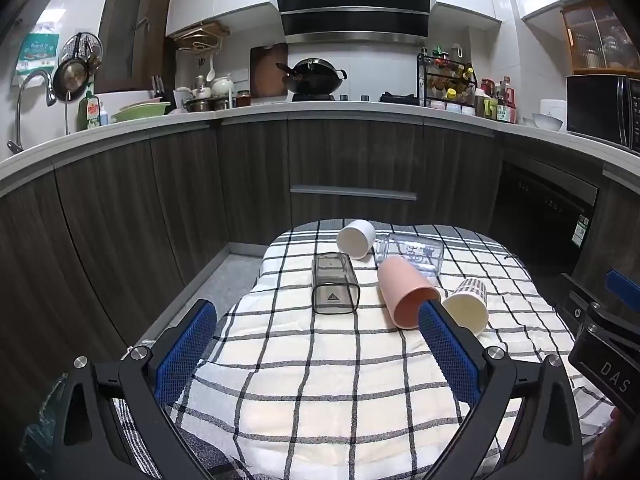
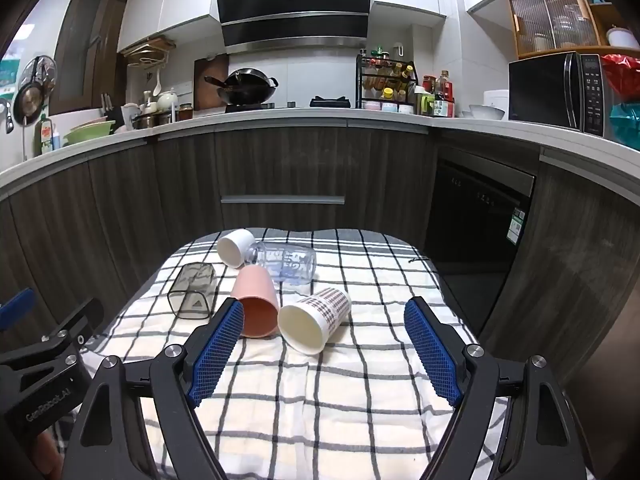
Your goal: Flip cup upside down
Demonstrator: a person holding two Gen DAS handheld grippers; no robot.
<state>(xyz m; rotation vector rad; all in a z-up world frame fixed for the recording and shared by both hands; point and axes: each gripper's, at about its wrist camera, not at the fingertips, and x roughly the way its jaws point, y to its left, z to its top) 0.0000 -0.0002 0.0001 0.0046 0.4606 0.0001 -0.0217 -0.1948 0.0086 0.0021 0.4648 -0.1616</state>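
Note:
Several cups lie on their sides on a checked cloth (image 1: 320,360) (image 2: 360,360): a smoky square cup (image 1: 334,284) (image 2: 193,291), a pink cup (image 1: 404,294) (image 2: 256,304), a plaid-patterned cup (image 1: 468,306) (image 2: 314,320), a white cup (image 1: 356,238) (image 2: 236,247) and a clear printed glass (image 1: 412,254) (image 2: 286,262). My left gripper (image 1: 316,320) is open and empty, short of the cups. My right gripper (image 2: 324,320) is open and empty, with the plaid cup lying just ahead between its fingers.
The cloth-covered table ends at its far edge (image 1: 380,226) before dark wood cabinets (image 1: 352,160). A counter behind holds a wok (image 1: 316,76), spice rack (image 1: 446,80) and microwave (image 2: 556,92). Each gripper shows at the other view's edge (image 1: 608,336) (image 2: 44,348).

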